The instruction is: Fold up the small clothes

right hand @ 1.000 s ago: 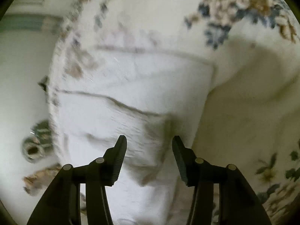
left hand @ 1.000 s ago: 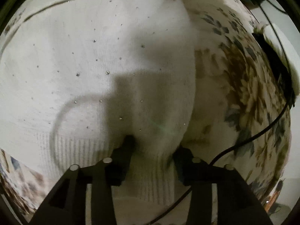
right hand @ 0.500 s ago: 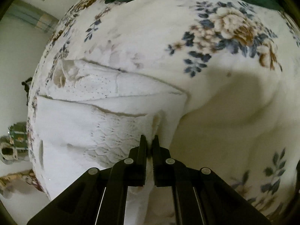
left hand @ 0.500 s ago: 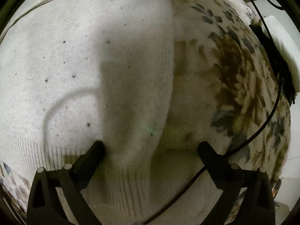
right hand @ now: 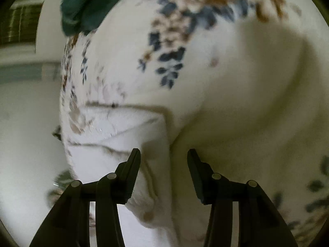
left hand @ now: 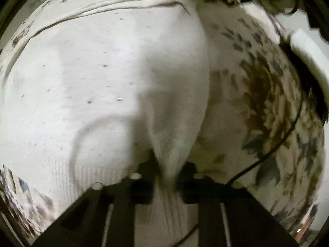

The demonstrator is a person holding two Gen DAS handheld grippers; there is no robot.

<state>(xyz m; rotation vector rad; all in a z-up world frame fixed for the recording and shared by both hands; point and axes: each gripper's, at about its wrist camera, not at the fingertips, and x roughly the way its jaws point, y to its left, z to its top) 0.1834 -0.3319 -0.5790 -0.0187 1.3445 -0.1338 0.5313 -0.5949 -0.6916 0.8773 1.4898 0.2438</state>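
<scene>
Right, from the left wrist view first: the white sweater (left hand: 107, 86) lies spread on the floral bedspread (left hand: 267, 107), reaching up and away from the left gripper (left hand: 167, 177), its ribbed hem nearest the tool. The side edge runs lengthwise up the middle of the picture, and that edge is what matters here. The jaws have just been closing and now pinch a raised ridge of knit at the hem corner, cloth bunched tight between the pads. A thin black cable (left hand: 273, 150) trails across the bedspread on the right, clear of the grip.

Now the right wrist view: the folded white garment (right hand: 127, 135) sits just ahead and a touch to the left of the right gripper (right hand: 163, 158), its long edges running across the picture. Those jaws have just been opening and stand about halfway apart, with cloth beneath the gap but nothing pressed between the pads. A dark green cloth (right hand: 86, 6) lies well beyond. I'd say the left hand leads the coming fold.
</scene>
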